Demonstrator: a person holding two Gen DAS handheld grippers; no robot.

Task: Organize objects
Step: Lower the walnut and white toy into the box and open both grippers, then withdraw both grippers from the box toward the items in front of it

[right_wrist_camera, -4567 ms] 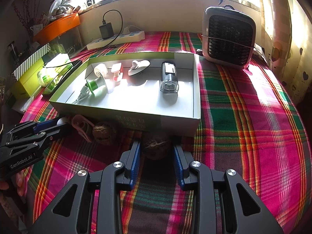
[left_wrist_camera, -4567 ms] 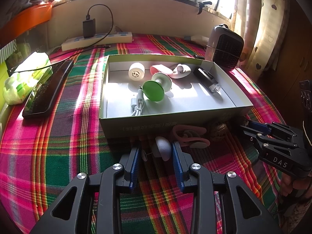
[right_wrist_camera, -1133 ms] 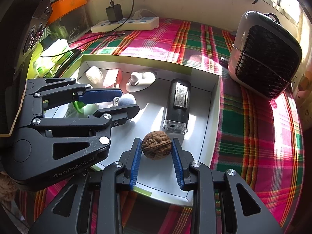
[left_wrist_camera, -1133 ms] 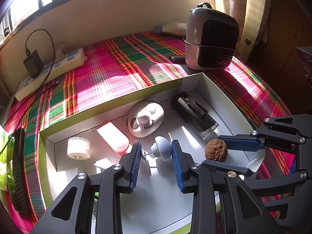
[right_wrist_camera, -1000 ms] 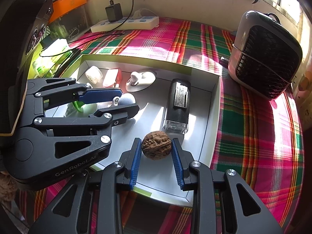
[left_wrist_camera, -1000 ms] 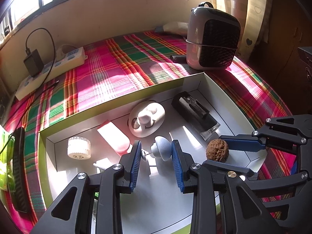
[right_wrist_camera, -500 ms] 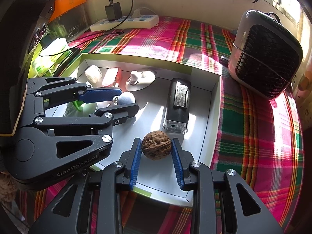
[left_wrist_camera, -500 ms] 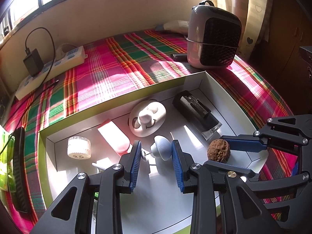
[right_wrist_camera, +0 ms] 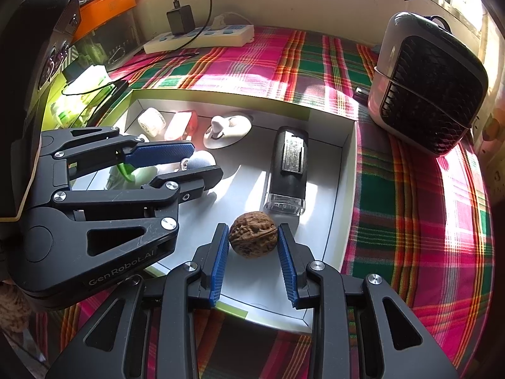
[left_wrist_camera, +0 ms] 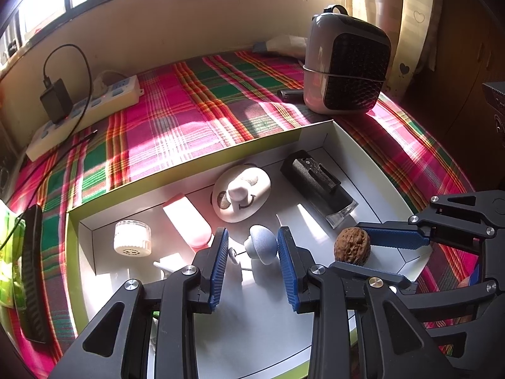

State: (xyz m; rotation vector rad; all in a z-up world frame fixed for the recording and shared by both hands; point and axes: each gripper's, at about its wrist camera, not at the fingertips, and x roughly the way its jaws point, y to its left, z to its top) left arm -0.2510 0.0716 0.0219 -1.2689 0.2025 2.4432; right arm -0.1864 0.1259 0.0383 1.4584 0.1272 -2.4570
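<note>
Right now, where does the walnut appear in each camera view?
Left wrist view: the walnut is right of centre, between the right gripper fingers.
Right wrist view: the walnut is at lower centre, between that camera's own fingers.
Shared landmark: the black device beyond it.

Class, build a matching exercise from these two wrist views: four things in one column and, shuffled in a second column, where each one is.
Things:
1. walnut
2. grey-blue knob
3. heater
4. power strip

Places:
A. on the plaid cloth beside the box's far right corner
B. between the right gripper's fingers, over the box
C. by the wall, a black charger plugged in
D. between the left gripper's fingers, over the box

Pairs: 1-B, 2-D, 3-A, 4-C
</note>
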